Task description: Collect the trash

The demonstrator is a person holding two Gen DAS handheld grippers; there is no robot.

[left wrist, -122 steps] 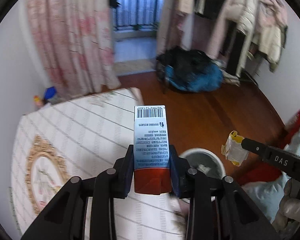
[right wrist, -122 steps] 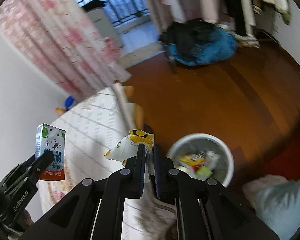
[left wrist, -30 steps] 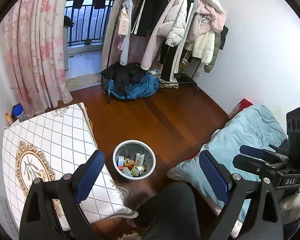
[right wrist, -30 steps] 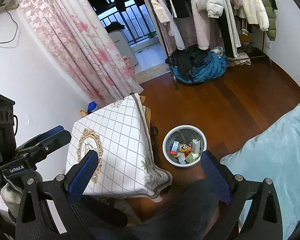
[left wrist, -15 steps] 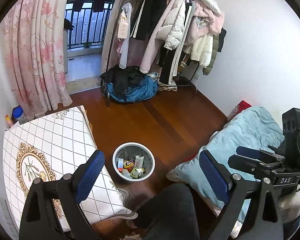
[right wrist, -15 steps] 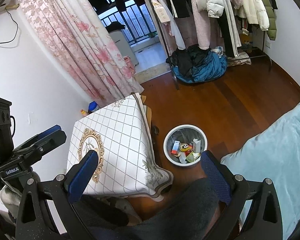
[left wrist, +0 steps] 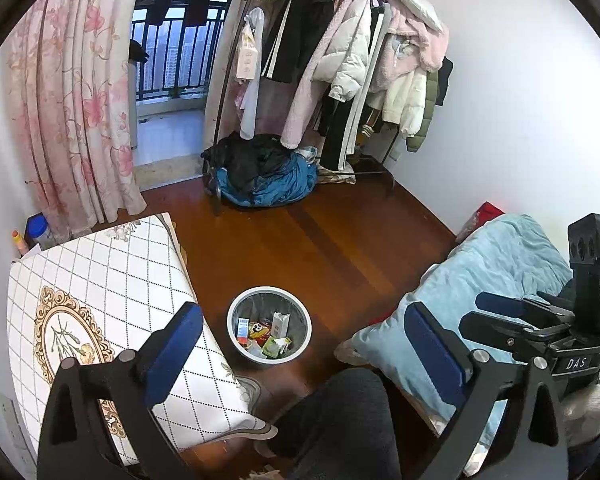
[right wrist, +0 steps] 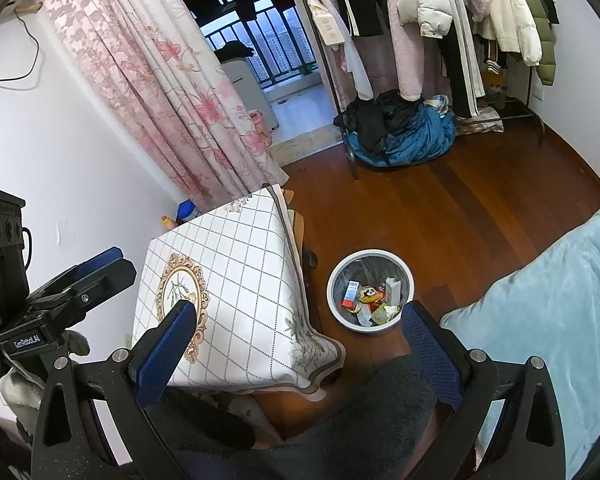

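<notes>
The task looked all but finished. Both grippers were held high above the floor, and neither carried anything: the left gripper [left wrist: 300, 360] had its 2 blue-padded jaws spread wide apart with only the floor and bin showing between them, and the right gripper [right wrist: 300, 344] stood the same way, jaws wide and empty. The table [right wrist: 236, 248], covered by a white checked cloth with a gold oval motif, showed no litter on the part that could be seen in either view. No loose scraps were visible on the wooden floor [left wrist: 340, 248] around the bin either. So, judging from this, the collecting was done and nothing obvious was left to pick up, though the near edge of the table was hidden behind the gripper fingers and could not be checked.

The trash [right wrist: 370, 300] lay inside the bin [right wrist: 336, 280], a round, pale-rimmed bucket with a dark liner that stood on the floor just beside the table's corner and near the edge of the light blue blanket [left wrist: 500, 264]. In it were a few small cartons, 1 with a red and blue end standing tilted at the left, a pale upright 1 at the right, and between them a yellow and red wrapper with a panda-like face, plus crumpled pale and green bits below. The pile filled only the bottom of the bin, well under the rim. A dark trouser leg of the person [left wrist: 340, 420] sat at the bottom of both views.
</notes>
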